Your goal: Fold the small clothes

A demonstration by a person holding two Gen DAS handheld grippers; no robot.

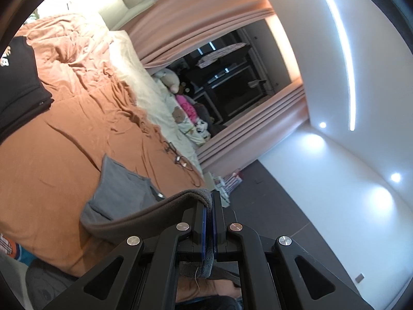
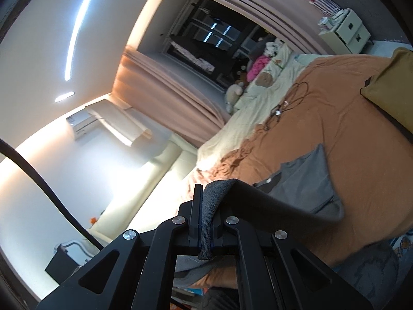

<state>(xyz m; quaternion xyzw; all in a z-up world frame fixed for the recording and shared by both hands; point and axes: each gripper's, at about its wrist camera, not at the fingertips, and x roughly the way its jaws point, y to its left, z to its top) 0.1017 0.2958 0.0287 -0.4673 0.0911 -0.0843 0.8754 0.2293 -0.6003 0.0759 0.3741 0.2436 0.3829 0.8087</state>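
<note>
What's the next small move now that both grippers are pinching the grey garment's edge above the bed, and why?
Probably carry both grippers forward and lower the held edge onto the far part. The left gripper and right gripper are each shut on the grey garment, its near edge lifted while the rest lies flat on the orange bedspread, so laying it over would make the fold.

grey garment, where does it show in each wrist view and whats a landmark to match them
Left wrist: the grey garment is at lower centre, running from the left gripper out onto the orange bedsheet.
Right wrist: the garment is right of centre, pinched by the right gripper.
Shared landmark: the dark window between the pink curtains.
</note>
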